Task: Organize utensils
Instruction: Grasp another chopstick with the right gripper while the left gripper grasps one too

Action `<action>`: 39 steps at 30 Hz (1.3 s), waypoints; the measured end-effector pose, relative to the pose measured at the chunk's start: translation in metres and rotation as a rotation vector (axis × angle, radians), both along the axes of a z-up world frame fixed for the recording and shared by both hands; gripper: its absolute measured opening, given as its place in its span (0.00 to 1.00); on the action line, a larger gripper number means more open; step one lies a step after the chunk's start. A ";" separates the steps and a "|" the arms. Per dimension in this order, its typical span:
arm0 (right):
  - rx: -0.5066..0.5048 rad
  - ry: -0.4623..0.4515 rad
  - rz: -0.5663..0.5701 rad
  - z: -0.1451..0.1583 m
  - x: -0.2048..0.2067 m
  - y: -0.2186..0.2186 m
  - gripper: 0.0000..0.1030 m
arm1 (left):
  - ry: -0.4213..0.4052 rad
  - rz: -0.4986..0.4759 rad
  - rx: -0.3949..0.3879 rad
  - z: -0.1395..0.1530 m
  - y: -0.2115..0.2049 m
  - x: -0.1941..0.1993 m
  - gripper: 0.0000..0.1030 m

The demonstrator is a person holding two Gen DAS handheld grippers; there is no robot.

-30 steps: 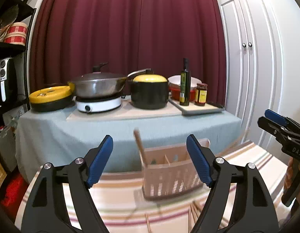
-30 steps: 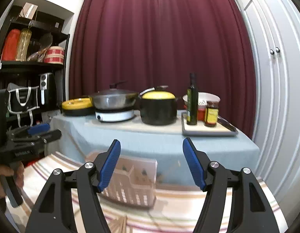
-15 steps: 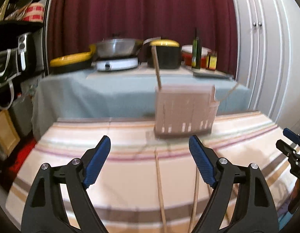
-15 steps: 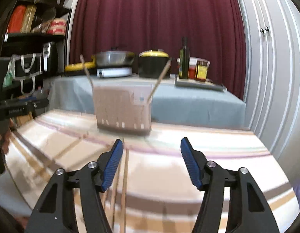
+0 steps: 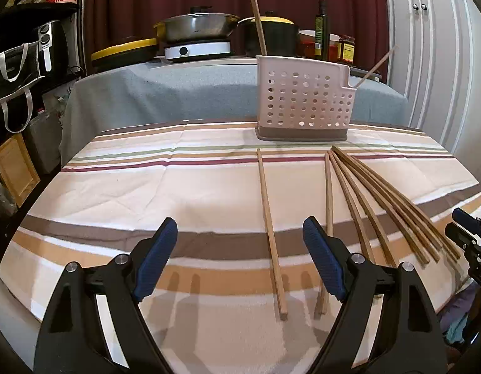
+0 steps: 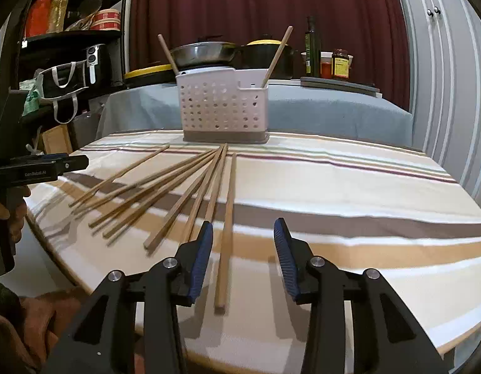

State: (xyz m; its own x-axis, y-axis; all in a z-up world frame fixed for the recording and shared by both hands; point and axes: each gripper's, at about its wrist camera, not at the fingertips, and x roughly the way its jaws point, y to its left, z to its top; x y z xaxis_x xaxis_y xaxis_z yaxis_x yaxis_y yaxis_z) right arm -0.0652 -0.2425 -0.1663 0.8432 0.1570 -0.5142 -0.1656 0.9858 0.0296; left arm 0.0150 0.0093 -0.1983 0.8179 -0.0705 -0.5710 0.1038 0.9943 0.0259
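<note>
Both tongs (image 5: 240,260) (image 6: 243,257) hover apart, empty — loose chopsticks (image 6: 227,218) fan across the counter (image 6: 349,193); the perforated holder (image 6: 223,106) waits at twelve o'clock, so pick-up comes next.

Bare striped tablecloth (image 5: 140,193) left of loose chopsticks (image 5: 358,193), perforated caddy (image 5: 302,99) beyond.

Left gripper (image 5: 240,249) hung low at six o'clock of its own view, jaws spread wide, blue pads (image 5: 323,263) bare, nothing between them. Right gripper (image 6: 243,258) sat likewise at six o'clock, jaws apart and empty. In the right wrist view, a hand (image 6: 12,215) at nine o'clock gripped the left tool's handle.
</note>
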 end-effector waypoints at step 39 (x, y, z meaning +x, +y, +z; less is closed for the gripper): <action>0.013 0.025 -0.055 -0.009 0.010 -0.007 0.10 | 0.006 -0.069 -0.004 -0.040 -0.008 -0.013 0.12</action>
State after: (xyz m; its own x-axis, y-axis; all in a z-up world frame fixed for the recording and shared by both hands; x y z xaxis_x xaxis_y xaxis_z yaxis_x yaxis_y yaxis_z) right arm -0.0556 -0.2499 -0.1757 0.8377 0.1173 -0.5335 -0.1098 0.9929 0.0458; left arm 0.0024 0.0015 -0.2388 0.8074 -0.1285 -0.5758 0.1719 0.9849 0.0212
